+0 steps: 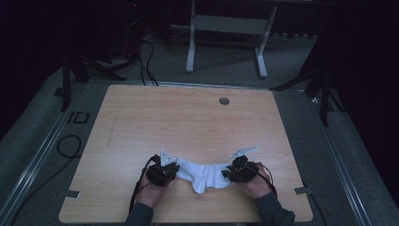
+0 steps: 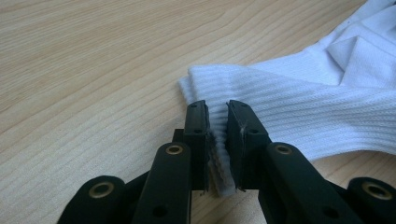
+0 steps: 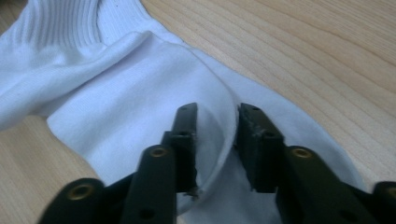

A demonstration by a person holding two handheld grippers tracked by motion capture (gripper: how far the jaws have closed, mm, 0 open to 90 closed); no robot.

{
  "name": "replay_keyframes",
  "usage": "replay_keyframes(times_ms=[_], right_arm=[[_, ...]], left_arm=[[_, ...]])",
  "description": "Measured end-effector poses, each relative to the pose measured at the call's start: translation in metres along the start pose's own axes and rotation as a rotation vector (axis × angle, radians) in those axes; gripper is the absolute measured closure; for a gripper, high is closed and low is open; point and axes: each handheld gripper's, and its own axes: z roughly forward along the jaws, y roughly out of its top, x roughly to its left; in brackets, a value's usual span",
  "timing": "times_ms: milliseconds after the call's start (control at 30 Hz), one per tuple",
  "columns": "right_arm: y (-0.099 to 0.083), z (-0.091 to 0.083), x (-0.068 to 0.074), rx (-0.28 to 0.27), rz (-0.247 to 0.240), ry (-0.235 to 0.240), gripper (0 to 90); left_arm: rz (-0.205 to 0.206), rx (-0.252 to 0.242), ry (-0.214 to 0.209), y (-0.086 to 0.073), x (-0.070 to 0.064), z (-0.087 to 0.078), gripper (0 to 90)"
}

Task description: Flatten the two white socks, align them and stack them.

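White sock (image 1: pixel 203 175) lay crosswise between both grippers; left gripper (image 2: pixel 217 122) clamped its ribbed cuff, right gripper (image 3: pixel 215 135) pinched a toe-end fold.

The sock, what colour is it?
The sock is plain white, with ribbed lines along its cuff end. The left gripper view shows it best.

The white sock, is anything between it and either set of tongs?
Nothing visible. The left tongs are shut on the ribbed cuff end of the white sock. The right tongs straddle a raised fold at its smooth end, with cloth between the jaws. Only bare wooden table surrounds it.
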Motion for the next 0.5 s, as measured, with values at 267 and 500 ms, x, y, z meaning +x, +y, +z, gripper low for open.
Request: replay_keyframes(times_ms=[267, 500], right_arm=[[0.0, -0.018, 0.005, -0.022, -0.045, -0.029, 87.8], [0.002, -0.045, 0.004, -0.085, -0.048, -0.059, 87.8]], left_arm=[[-0.003, -0.002, 0.0, 0.0, 0.0, 0.0, 78.3], [-0.006, -0.004, -0.001, -0.001, 0.0, 0.0, 78.4]])
